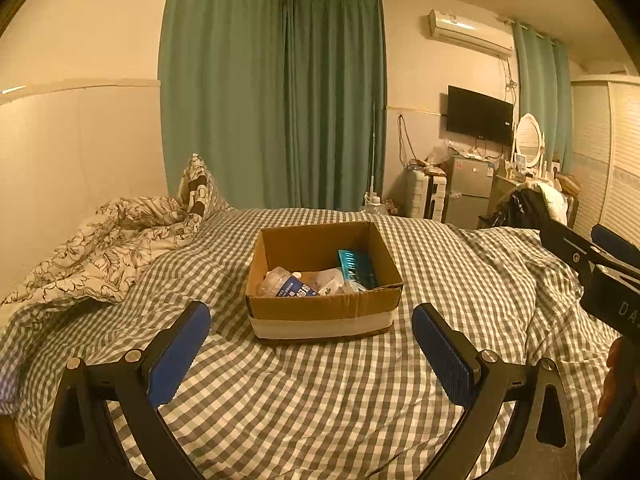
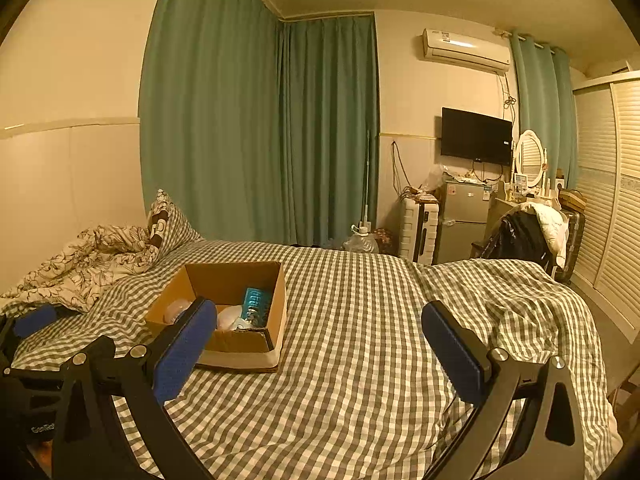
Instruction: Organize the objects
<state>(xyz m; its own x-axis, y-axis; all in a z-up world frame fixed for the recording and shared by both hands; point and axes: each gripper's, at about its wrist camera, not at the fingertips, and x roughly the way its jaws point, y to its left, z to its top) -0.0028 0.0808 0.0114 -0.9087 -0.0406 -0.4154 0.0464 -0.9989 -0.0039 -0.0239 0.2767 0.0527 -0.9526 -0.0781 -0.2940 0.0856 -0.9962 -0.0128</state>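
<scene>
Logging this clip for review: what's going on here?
A person holds two grippers over a checked bed. Both the left gripper and right gripper are open and hold nothing. A cardboard box on the bed already contains a plastic bottle, a teal pack and white items.

A: Dim, yellow-orange cast; glare on the air conditioner (image 2: 466, 50), far ahead and right of the gripper.
B: Fisheye bends walls, corners vignette black; far furniture looks soft.
</scene>
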